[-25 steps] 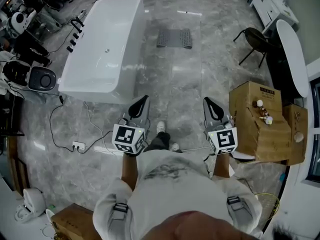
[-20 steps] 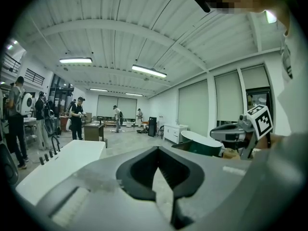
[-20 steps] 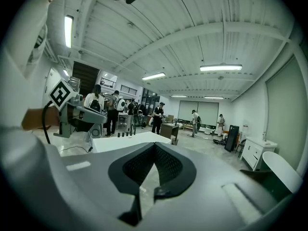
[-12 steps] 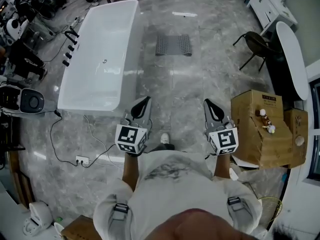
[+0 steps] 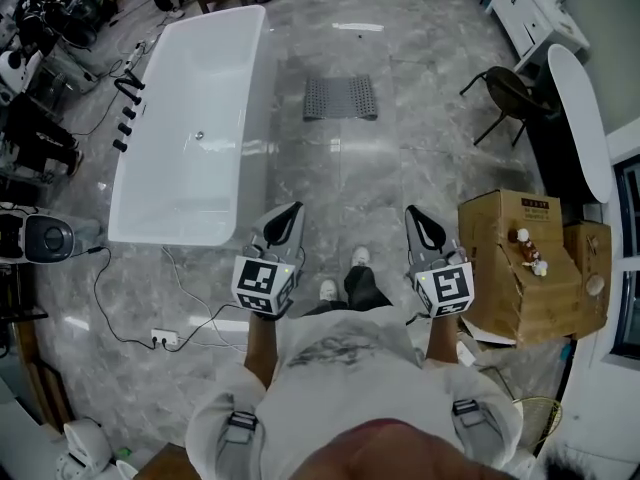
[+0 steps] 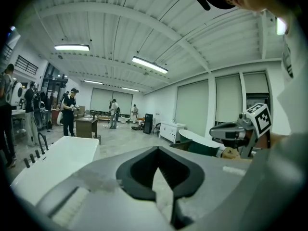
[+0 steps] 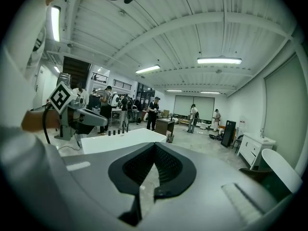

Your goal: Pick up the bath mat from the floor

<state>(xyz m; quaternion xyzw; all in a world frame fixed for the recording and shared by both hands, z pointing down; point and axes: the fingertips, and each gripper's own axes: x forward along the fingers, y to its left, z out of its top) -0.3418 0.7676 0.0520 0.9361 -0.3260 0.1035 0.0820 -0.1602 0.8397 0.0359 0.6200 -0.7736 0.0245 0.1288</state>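
The grey perforated bath mat (image 5: 340, 98) lies flat on the marble floor, far ahead of me, to the right of the white bathtub (image 5: 190, 133). My left gripper (image 5: 288, 214) and right gripper (image 5: 416, 215) are held side by side at waist height, well short of the mat, and both point forward. Both are shut with nothing in them. In the left gripper view the black pads (image 6: 139, 172) meet at the tip and the left gripper (image 6: 157, 151) looks across the room. The right gripper (image 7: 154, 146) looks likewise. The mat is hidden in both gripper views.
Cardboard boxes (image 5: 520, 258) stand at my right. A dark chair (image 5: 510, 88) and a white oval tabletop (image 5: 580, 118) are farther right. A cable and power strip (image 5: 163, 338) lie on the floor at the left. Several people stand at the far end (image 7: 154, 110).
I have walked forward: the mat and the bathtub sit lower in the head view, nearer to me. Both grippers stay shut in the same pose.
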